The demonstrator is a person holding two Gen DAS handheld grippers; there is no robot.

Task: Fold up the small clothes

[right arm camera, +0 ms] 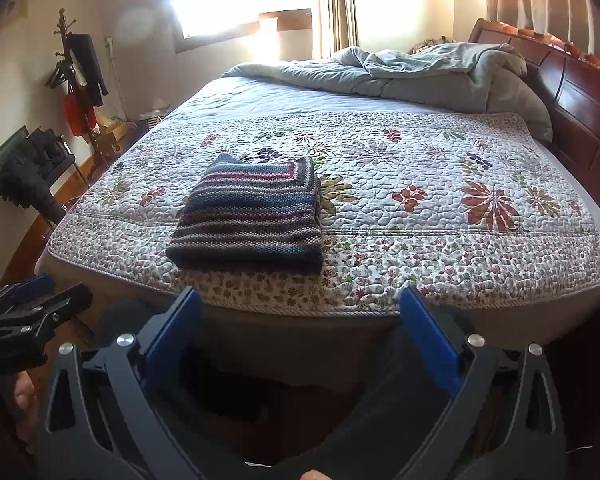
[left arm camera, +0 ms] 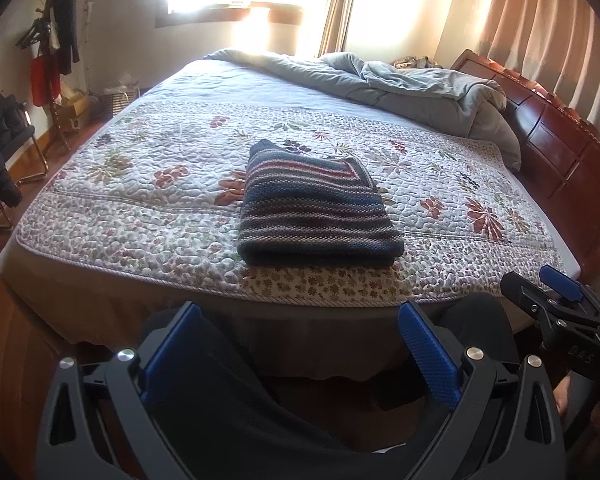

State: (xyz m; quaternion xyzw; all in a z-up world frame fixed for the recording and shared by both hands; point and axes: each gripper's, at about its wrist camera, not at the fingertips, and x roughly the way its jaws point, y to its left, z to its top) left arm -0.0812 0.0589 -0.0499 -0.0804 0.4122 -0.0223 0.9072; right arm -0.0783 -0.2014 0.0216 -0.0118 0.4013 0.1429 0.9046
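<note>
**Striped sweater folded near the bed's front edge, both grippers held back and empty**

Striped sweater lies folded into a compact rectangle on the floral quilt, close to the quilt's near border but not overhanging it. Its folded, rounded edge faces the cameras; a sleeve or collar corner pokes out at the far left corner.

Going left to right: a coat rack and a dark chair stand well apart from the bed, with bare wood floor between them and the mattress. Left of the sweater the quilt is open and flat out to its corner. Right of the sweater a broad stretch of quilt runs free to the far edge. A bunched grey duvet is heaped along the far side by the wooden headboard, well apart from the sweater.

The left gripper hangs below the mattress edge, off the bed, its blue-padded jaws spread wide with nothing between them. The right gripper sits just beside it at a similar height, pointed toward the bed, jaws likewise wide apart and holding nothing. Each shows at the edge of the other's view. Neither touches the sweater or the quilt.
</note>
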